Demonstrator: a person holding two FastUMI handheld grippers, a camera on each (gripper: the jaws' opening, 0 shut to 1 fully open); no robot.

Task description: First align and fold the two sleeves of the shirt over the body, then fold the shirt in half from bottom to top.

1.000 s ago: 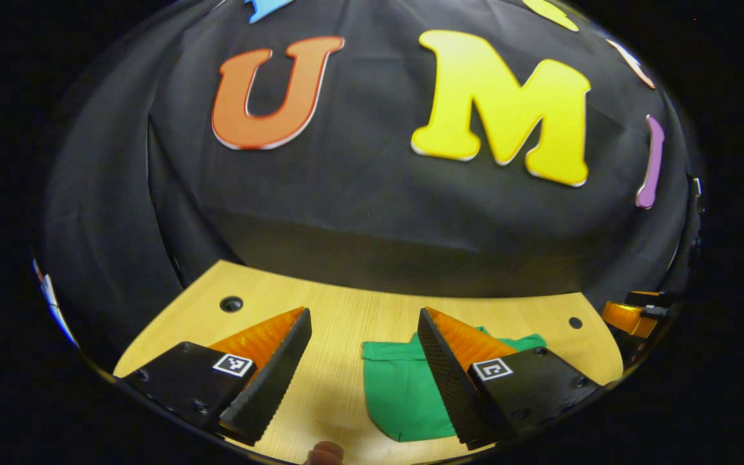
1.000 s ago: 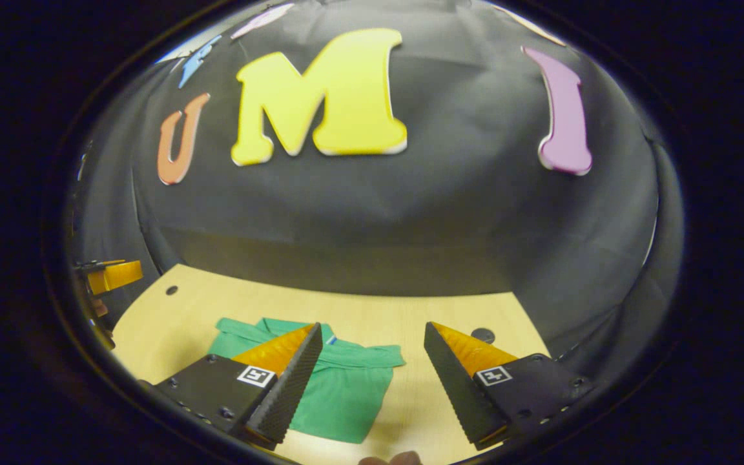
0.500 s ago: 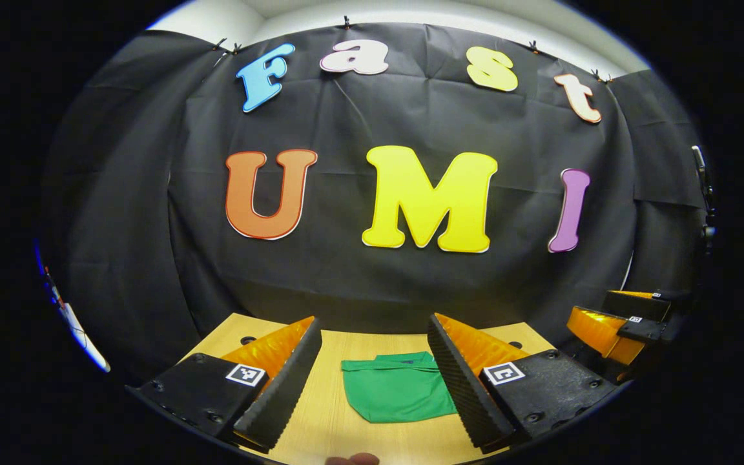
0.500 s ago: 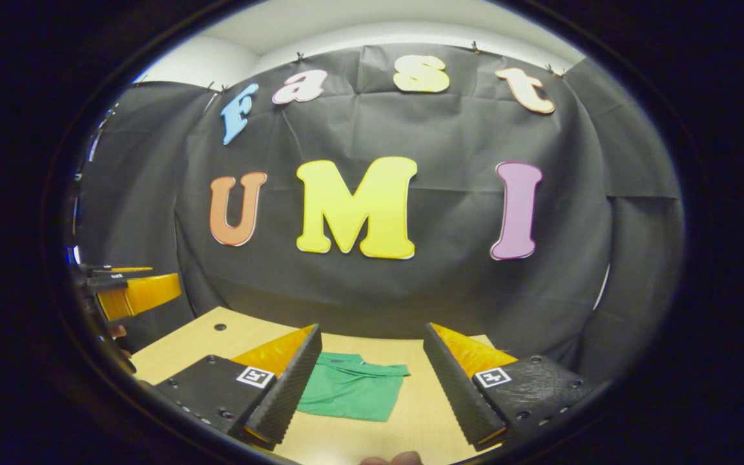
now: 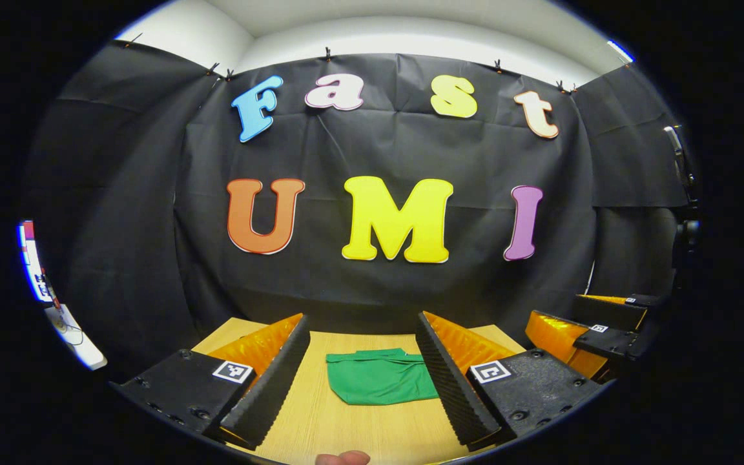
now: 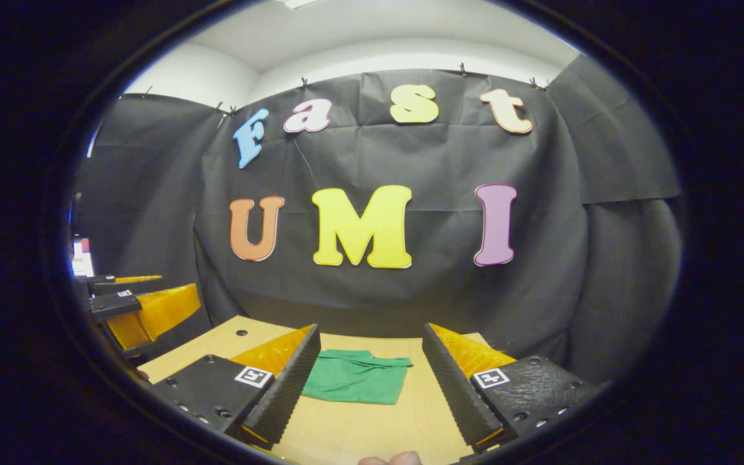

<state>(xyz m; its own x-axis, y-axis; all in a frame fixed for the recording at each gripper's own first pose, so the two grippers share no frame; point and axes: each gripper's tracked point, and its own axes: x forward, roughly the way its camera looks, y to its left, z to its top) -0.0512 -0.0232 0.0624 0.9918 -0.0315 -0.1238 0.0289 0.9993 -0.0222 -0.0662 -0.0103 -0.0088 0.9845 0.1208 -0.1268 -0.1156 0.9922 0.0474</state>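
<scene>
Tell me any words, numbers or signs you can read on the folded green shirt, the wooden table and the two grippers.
folded green shirt: no print or tag visible.
light wooden table: no writing.
left gripper: black-and-white square markers, coded patterns, not words.
right gripper: markers of the same kind, not readable text.

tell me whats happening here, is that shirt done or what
A person holds a gripper in each hand above a wooden table. The green shirt lies on it as a small folded rectangle, so the folding looks finished. The left gripper and right gripper are both open, off the shirt, and hold nothing.
</scene>
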